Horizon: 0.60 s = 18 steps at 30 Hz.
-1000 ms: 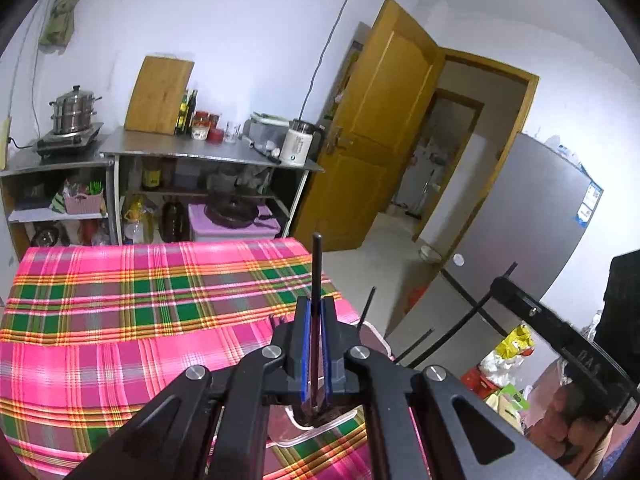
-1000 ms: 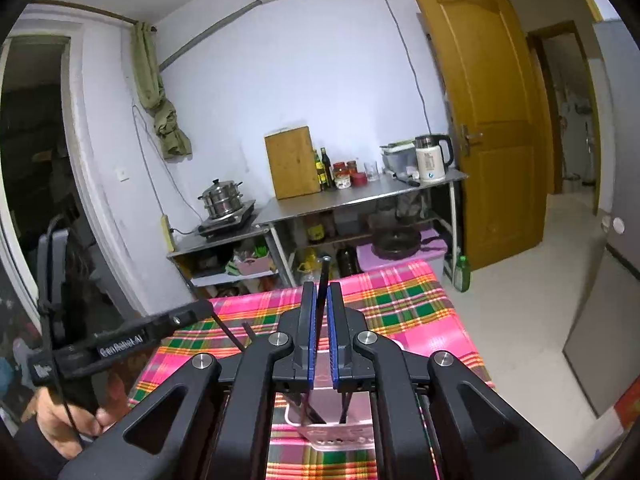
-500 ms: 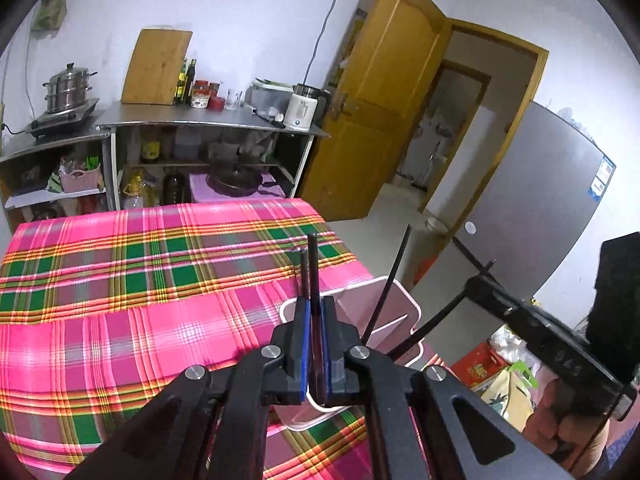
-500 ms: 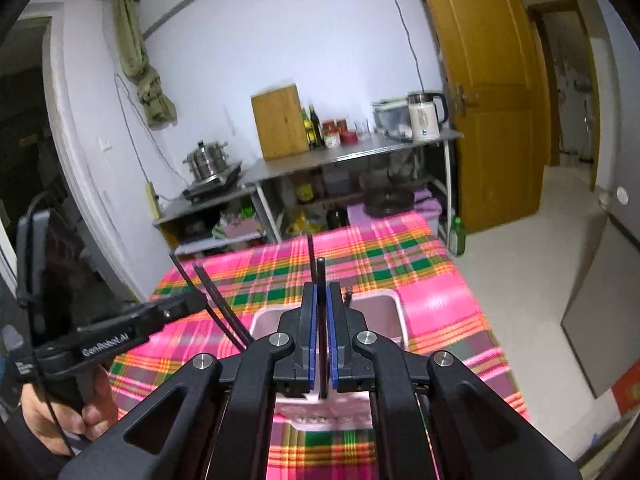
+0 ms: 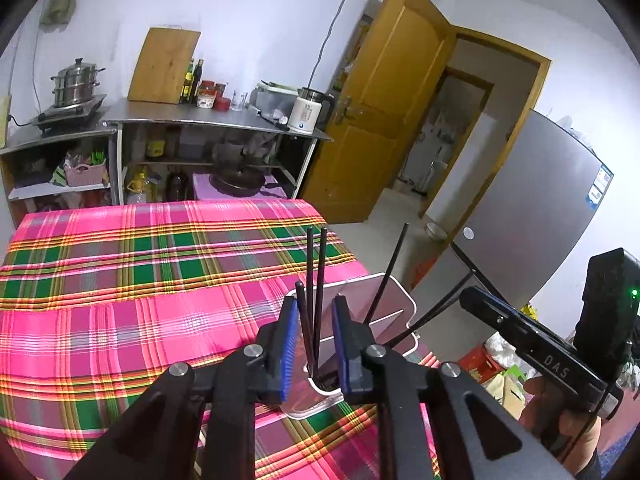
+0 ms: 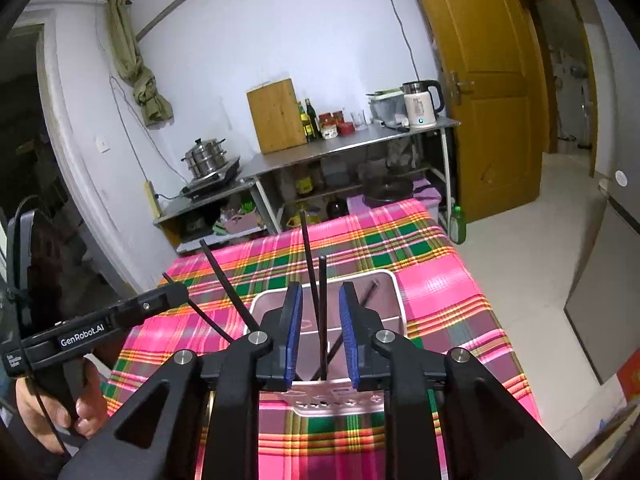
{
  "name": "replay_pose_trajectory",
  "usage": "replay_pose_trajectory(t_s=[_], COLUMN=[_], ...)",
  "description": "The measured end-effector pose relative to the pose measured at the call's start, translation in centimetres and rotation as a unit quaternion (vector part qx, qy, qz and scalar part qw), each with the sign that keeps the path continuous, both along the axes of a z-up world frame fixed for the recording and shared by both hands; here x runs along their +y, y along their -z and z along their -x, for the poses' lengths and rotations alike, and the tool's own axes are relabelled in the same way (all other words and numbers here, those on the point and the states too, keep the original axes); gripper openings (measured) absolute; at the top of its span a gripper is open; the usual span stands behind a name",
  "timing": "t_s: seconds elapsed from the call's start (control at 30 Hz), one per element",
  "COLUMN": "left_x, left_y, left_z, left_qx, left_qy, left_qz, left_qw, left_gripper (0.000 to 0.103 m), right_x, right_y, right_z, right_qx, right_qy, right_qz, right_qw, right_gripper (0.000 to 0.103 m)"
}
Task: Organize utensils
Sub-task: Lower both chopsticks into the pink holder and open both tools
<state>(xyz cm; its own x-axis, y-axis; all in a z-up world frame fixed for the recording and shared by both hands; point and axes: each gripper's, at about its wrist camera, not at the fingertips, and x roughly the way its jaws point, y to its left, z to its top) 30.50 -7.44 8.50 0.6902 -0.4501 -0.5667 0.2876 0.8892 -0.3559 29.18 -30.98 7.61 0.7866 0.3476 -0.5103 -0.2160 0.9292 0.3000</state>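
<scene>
The chopsticks, thin, black and straight, stand in the caddy, a pale, rounded-corner plastic box with a divider and a perforated wall, near the worktop's edge. Your left claw has just been opening: its ribbed blue pads stand clear on either side of three sticks that rest upright in the near compartment, none pinched. Your right claw has also just been opening, its pads apart around two sticks that lean in the caddy; another lies slanted in the far compartment. Two more sticks tilt outward beside each claw. The worktop wears a glossy plaid cloth in pink, green and yellow. Behind it stand steel shelves with a wooden board, jars and a white kettle.
</scene>
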Motion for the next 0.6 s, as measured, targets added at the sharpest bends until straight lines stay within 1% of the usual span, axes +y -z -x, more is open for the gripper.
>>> replay_pose_trajectory(t_s=[0.23,0.33,0.6], left_x=[0.9,1.5,2.1], left_y=[-0.7,-0.6,-0.1], left_z=[2.5,3.9,7.8], left_qx=[-0.011,-0.014,-0.022], left_qy=[-0.006,-0.009,-0.015], left_qz=[-0.001,0.001,-0.008], left_qw=[0.9999,0.9999,0.9996], left_gripper=[0.017,0.017,0.017], right_x=[0.4,0.8,2.4], right_y=[-0.5,-0.5,0.2], right_z=[2.0,3.3,6.9], right_qx=[-0.005,-0.008,-0.01], right_qy=[-0.001,-0.004,-0.019], right_qz=[0.001,0.004,0.021], right_qw=[1.0,1.0,1.0], right_gripper=[0.02,0.02,0.02])
